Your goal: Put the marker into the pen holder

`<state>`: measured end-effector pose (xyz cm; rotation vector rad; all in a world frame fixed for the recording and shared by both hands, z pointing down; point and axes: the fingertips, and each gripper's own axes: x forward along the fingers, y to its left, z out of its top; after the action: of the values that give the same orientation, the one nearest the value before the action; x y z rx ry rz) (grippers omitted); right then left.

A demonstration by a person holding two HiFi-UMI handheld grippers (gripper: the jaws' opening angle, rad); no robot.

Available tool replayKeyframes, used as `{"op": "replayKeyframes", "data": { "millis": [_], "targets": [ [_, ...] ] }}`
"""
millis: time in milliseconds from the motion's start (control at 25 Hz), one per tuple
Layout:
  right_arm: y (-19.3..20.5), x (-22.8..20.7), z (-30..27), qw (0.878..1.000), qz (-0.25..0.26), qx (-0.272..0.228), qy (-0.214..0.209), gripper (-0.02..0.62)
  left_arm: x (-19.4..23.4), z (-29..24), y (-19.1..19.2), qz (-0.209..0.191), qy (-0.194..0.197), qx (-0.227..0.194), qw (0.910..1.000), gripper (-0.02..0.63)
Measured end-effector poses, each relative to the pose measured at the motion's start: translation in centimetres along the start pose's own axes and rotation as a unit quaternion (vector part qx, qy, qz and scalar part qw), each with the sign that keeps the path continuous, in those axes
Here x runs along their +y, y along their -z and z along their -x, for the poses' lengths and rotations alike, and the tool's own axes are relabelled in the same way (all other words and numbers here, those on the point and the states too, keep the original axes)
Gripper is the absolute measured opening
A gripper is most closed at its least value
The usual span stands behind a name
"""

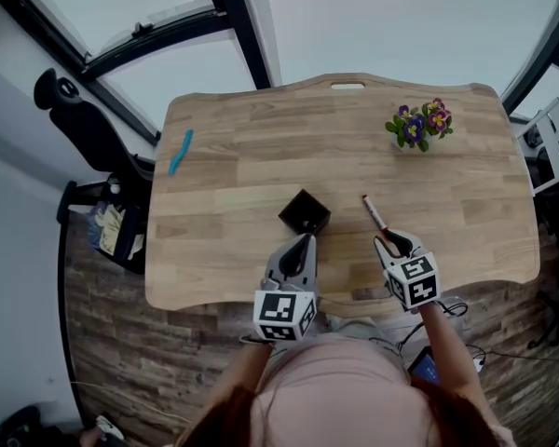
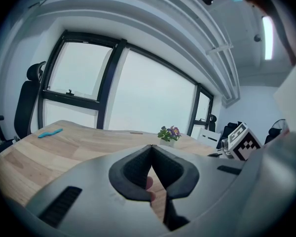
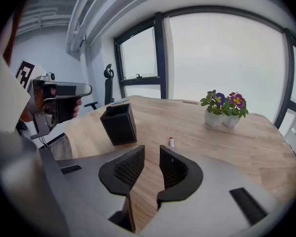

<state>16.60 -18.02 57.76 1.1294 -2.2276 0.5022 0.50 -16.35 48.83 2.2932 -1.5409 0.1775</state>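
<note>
Your right gripper (image 1: 394, 243) hovers with jaws parted and empty, just short of the marker (image 1: 374, 212), which lies flat on the surface (image 1: 242, 156) right of the black pen holder (image 1: 305, 213). Your left gripper (image 1: 306, 240) is near it, jaws pressed together on nothing.

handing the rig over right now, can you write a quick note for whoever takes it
Left hand-held gripper: shut, empty, tips close to the pen holder.
Right hand-held gripper: open, empty, pointed at the marker, just short of it.
Marker lies flat on the table, right of the upright holder and apart from it.
Done: nothing yet.
Left: grasp the marker and drop it into the holder.
</note>
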Motion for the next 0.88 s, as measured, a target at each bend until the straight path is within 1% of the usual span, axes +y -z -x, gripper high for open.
{"op": "replayKeyframes", "data": {
  "millis": [160,320,600,880],
  "targets": [
    [1.1,-0.9,-0.5,1.0,0.007,0.014,-0.002,0.086,-0.5,-0.2,0.3,-0.001,-0.006,0.002,1.0,0.002],
    [2.8,-1.8,-1.1,0.999,0.019,0.033,-0.003,0.087,-0.6,-0.3,0.9,0.006,-0.02,0.003,0.9998,0.002],
    [5.2,-3.2,-1.9,0.998,0.02,0.057,-0.005,0.091,-0.5,-0.3,1.1,0.009,-0.041,0.005,0.9991,0.002],
    [7.0,-4.0,-3.1,0.997,0.018,0.075,-0.006,0.092,-0.7,-0.1,1.2,0.011,-0.05,0.006,0.9987,0.002]
  ]
}}
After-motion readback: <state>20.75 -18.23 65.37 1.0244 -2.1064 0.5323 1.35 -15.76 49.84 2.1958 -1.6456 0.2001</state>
